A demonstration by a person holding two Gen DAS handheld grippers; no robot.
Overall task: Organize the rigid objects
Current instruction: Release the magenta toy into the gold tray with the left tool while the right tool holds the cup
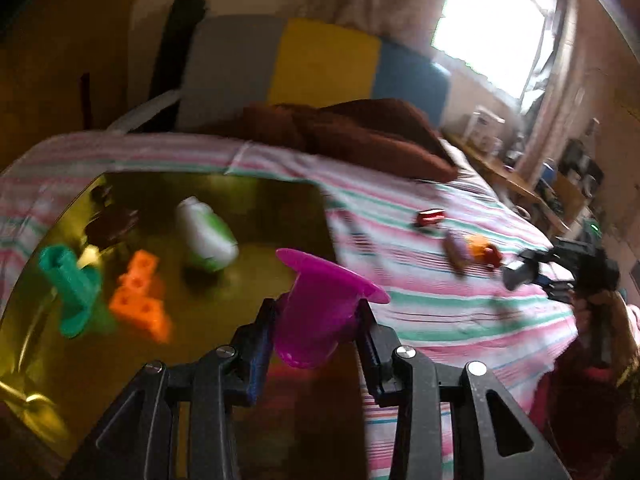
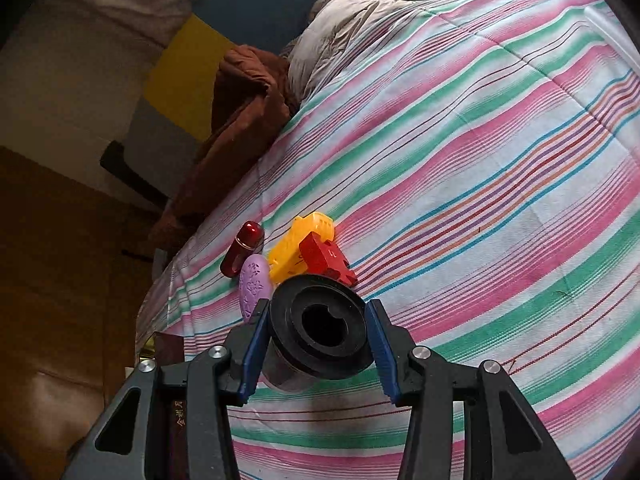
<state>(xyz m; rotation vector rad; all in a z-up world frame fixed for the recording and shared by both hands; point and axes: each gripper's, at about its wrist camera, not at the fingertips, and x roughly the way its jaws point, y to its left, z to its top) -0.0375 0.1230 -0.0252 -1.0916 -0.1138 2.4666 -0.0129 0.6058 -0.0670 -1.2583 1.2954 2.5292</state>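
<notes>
Left tool [image 1: 318, 312] clamped on magenta funnel [image 1: 320, 300], over the gold tray [image 1: 260, 200] edge, bottle [image 1: 206, 234] at 11 o'clock, orange block [image 1: 140, 296] and green piece [image 1: 72, 292] at 9; right tool [image 2: 318, 320] gripping black spool [image 2: 318, 326] above the striped bed [image 2: 480, 160], red block [image 2: 326, 260], yellow toy [image 2: 298, 244], purple oval [image 2: 254, 284], red tube [image 2: 242, 248] at 12

A striped bedsheet [image 2: 460, 160] lies beneath a brown blanket [image 1: 360, 132], against a grey-yellow-blue headboard [image 1: 320, 60], near a bright window [image 1: 492, 28].
</notes>
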